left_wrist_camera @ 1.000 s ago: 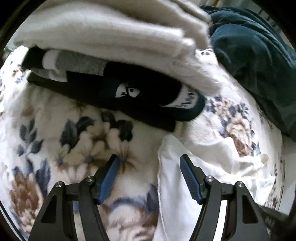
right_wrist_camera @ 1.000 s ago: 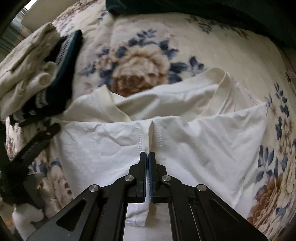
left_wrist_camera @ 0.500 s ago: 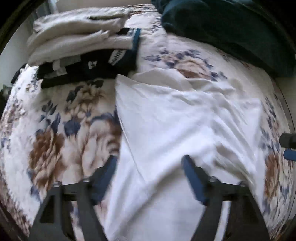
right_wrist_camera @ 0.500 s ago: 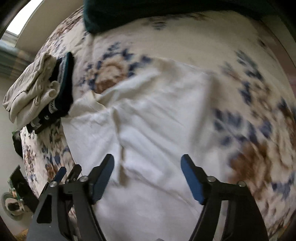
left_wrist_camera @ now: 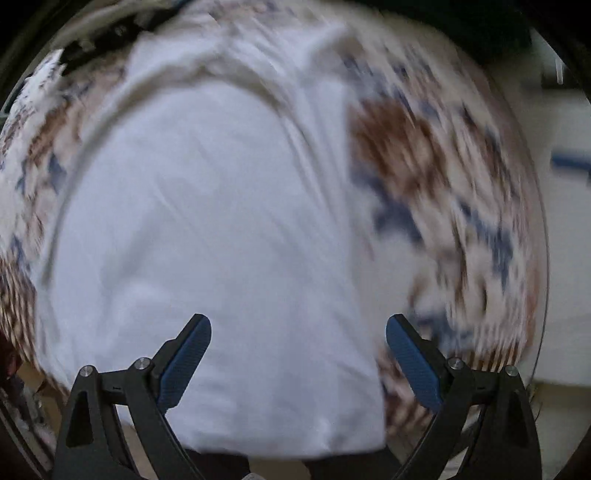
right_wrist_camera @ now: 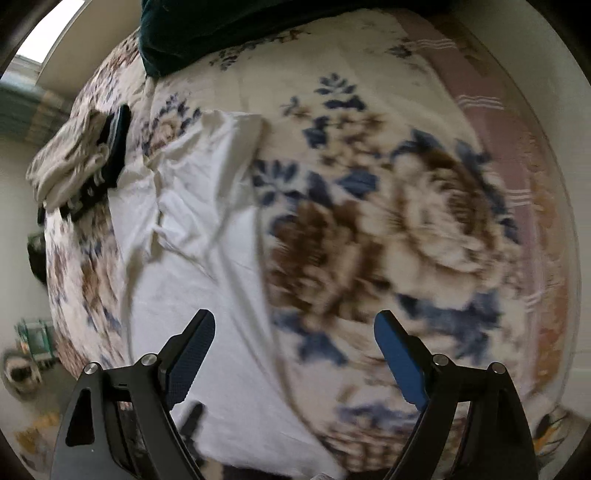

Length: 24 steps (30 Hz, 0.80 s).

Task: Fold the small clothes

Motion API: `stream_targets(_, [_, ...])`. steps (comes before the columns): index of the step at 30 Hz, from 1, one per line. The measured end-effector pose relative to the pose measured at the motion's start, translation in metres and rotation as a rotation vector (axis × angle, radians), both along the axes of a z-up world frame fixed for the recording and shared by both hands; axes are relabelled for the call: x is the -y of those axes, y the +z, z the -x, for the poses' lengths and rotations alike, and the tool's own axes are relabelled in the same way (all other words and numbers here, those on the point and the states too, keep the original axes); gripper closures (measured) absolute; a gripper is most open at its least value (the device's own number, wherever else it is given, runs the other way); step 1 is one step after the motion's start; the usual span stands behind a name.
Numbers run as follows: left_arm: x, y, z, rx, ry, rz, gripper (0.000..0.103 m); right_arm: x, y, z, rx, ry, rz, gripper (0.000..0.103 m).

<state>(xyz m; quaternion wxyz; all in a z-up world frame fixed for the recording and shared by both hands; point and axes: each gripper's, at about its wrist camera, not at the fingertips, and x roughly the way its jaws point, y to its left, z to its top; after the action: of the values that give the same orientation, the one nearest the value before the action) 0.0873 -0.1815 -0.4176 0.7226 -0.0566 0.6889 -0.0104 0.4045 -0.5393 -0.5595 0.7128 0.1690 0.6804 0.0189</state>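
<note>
We hold both grippers above the bed, and both views are smeared by motion. Our left gripper [left_wrist_camera: 298,336] looks almost straight down on the white garment [left_wrist_camera: 207,229], which lies flat on the floral blanket [left_wrist_camera: 424,177] and fills most of that view. A second ago this same camera sat close to the pile of folded clothes [left_wrist_camera: 107,40] with only a corner of white cloth in sight; now that pile is a dark and pale streak at the upper left edge. The left fingers [left_wrist_camera: 184,362] stood partly apart then; they are spread wide now and their jaws are opening, with nothing between them and no cloth touching the blue pads.

Our right gripper [right_wrist_camera: 295,332] was pinched shut on a seam of the garment a second ago. It has let go: its jaws are opening and its fingers [right_wrist_camera: 399,354] are spread wide, with nothing between them. The white garment [right_wrist_camera: 192,236] now lies to the left in the right wrist view, its right edge running down under the left finger, and the blanket's large brown and blue flower [right_wrist_camera: 388,236] takes up the middle. The folded pile [right_wrist_camera: 81,162] sits beyond the garment's far left corner, smaller than before, with a dark green cover [right_wrist_camera: 229,26] at the head of the bed.
</note>
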Motion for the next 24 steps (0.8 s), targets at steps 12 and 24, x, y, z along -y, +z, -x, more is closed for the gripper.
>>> stream_targets(12, [-0.02,-0.061,0.05,-0.174,0.155,-0.185,0.006,0.07,-0.037,0.035,-0.051,0.04,0.051,0.013])
stream_targets(24, [-0.097,-0.01,0.068,-0.093,0.345,-0.101,0.006,0.016,-0.083,0.06,-0.169,0.168,-0.053,0.013])
